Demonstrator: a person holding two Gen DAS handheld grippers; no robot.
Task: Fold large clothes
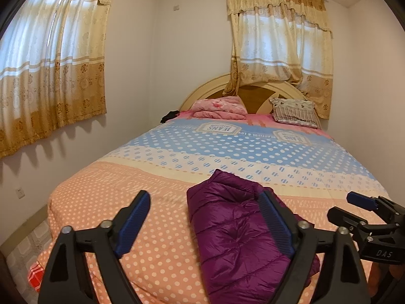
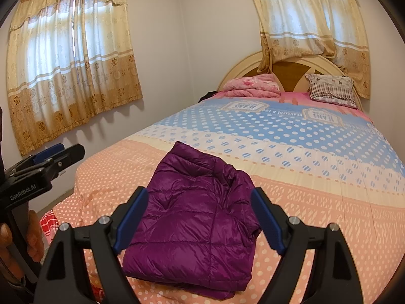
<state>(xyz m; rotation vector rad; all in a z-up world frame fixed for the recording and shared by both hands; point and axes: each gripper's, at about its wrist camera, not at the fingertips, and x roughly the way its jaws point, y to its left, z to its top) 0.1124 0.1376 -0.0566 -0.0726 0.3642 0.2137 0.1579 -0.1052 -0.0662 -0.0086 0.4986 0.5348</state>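
The purple puffer jacket [image 2: 192, 217] is lying folded on the bedspread [image 2: 316, 197] just beyond my right gripper [image 2: 200, 217], both it and my left gripper [image 1: 205, 225] gaping empty, so I'm judging folding finished, withdrawing next.

Before me: a bed [image 2: 329, 152] with polka-dot quilt and arched headboard [image 2: 291, 68], set against white walls [image 1: 177, 50]; daylight filters through gold-bordered curtains [image 2: 76, 63] over two windows.

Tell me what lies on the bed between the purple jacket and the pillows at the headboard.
Nothing: only bare polka-dot quilt runs from the purple jacket to the pink pillow and striped pillow, clearest in the right wrist view.
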